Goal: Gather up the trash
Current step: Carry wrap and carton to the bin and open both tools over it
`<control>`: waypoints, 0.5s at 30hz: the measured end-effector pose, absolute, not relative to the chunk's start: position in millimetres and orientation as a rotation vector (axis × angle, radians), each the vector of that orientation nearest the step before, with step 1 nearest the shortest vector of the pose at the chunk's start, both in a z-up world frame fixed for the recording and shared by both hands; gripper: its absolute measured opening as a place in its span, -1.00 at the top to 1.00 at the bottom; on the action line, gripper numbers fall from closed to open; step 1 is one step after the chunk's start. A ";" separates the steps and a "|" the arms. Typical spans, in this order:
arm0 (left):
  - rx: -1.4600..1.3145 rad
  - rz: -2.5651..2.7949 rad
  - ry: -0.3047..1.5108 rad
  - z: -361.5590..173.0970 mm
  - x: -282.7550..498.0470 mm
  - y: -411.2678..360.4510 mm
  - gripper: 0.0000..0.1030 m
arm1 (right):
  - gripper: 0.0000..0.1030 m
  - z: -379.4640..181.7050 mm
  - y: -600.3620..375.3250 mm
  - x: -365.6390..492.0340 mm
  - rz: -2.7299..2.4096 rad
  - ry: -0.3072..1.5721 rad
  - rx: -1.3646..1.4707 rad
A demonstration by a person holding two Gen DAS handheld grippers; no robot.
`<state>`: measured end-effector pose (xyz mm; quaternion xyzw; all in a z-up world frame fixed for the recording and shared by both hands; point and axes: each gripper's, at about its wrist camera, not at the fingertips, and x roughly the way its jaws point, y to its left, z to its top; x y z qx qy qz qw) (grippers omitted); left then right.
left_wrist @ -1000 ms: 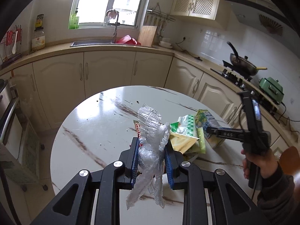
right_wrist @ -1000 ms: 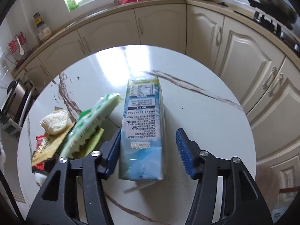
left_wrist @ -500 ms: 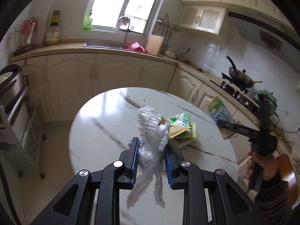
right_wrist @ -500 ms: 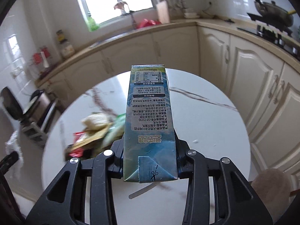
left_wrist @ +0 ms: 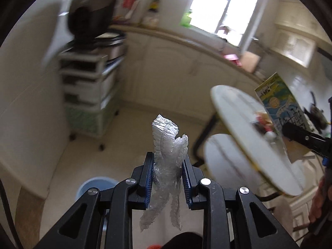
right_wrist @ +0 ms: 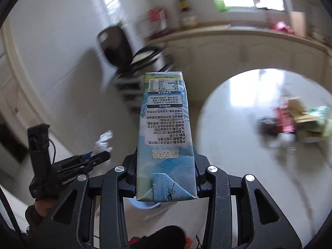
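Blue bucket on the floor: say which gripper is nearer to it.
Left, probably. The blue bucket shows just beside the left gripper; the right gripper, holding the milk carton, hides most of it.

1. Left gripper: black frame with cutouts, blue ribbed pads, silver screws.
2. Right gripper: same black build, silver screws.
3. Dark sleeve; thin black cable.

Crinkled clear plastic wrap, printed paperboard carton, glossy marble-look table
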<state>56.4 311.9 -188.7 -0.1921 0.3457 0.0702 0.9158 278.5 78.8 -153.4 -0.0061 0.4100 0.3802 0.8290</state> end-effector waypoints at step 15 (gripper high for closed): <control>-0.642 0.345 1.027 -335.7 -2.1 426.3 0.53 | 0.30 -330.9 302.6 256.4 1.013 1.202 -0.261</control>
